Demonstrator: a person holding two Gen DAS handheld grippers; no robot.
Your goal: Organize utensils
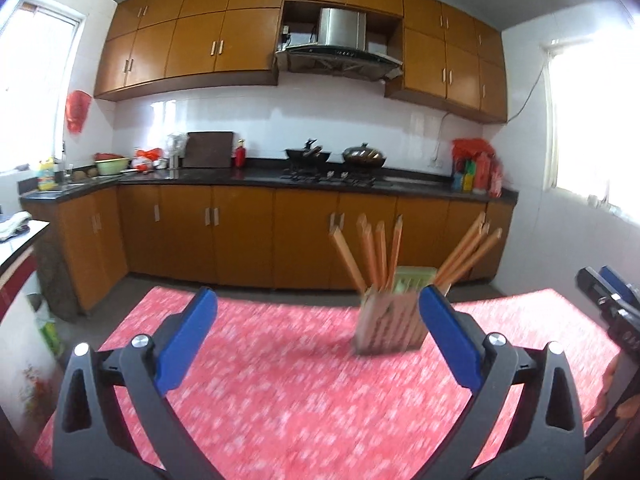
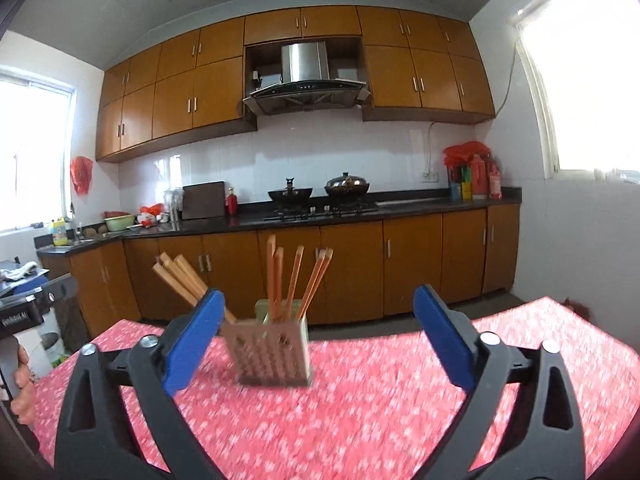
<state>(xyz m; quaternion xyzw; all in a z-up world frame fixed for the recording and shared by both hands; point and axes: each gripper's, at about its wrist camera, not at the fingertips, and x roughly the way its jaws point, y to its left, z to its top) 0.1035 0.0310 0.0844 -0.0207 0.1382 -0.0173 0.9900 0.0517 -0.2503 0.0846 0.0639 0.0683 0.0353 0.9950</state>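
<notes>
A slatted holder (image 1: 390,322) stands upright on the table (image 1: 280,400), on a red patterned cloth (image 2: 380,420), toward the far edge. It has a wooden, perforated front and a pale green part behind (image 1: 414,278); how the inside is divided cannot be told through the blur. Orange chopsticks (image 1: 378,254) stand in it in two bunches. In the left wrist view one bunch rises near upright from the left of the holder, fanned a little, and the other bunch (image 1: 466,252) leans out to the right. In the right wrist view the upright bunch (image 2: 296,280) stands in the middle of the holder (image 2: 272,354), and the leaning bunch (image 2: 180,276) slants out to the left, its lower ends hidden behind a blue pad.

The left gripper (image 1: 318,340) hovers over the cloth with its jaws spread wide and nothing between them; the holder shows just inside its right pad (image 1: 448,340), apart from it. The right gripper (image 2: 316,342) is likewise spread wide and grips nothing, with the holder between its pads, nearer the left one (image 2: 194,340), not touching as far as can be seen.

Behind the table runs a dark counter (image 2: 400,206) with two pans (image 2: 290,194) on the hob, brown cupboards (image 2: 360,272) below and above.
</notes>
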